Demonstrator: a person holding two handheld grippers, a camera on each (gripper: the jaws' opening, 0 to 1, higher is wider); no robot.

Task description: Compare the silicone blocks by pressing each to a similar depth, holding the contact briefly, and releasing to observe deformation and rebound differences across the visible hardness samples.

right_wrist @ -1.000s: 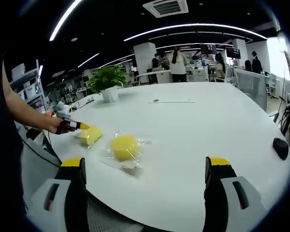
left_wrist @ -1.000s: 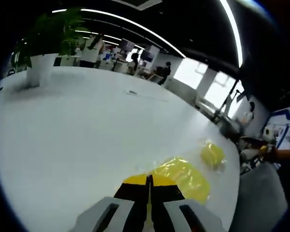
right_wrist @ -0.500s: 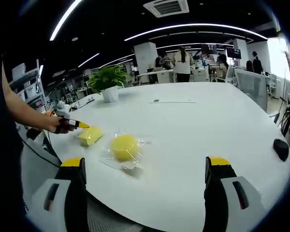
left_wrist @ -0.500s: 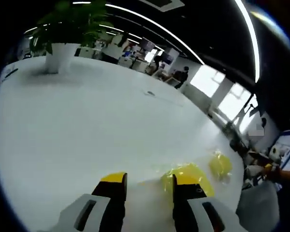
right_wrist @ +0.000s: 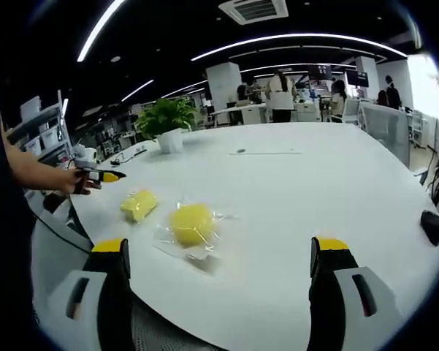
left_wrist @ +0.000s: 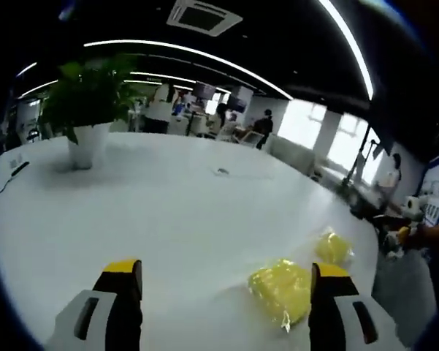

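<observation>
On the wide white table (right_wrist: pixel 314 190), two yellow silicone blocks lay in clear plastic wrap. In the left gripper view, the left gripper (left_wrist: pixel 223 281) stood with jaws wide apart, the squarish yellow block (left_wrist: pixel 281 291) at about four o'clock between them, the rounder yellow block (left_wrist: pixel 331 247) beyond. The right gripper (right_wrist: pixel 219 257) also stood spread, gripping nothing, the rounder block at ten o'clock. A potted green plant (right_wrist: pixel 166 121) stood far back.

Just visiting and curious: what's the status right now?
Left gripper open, off the nearer block. Right gripper open, short of the round block. White table: nothing in the way.
</observation>
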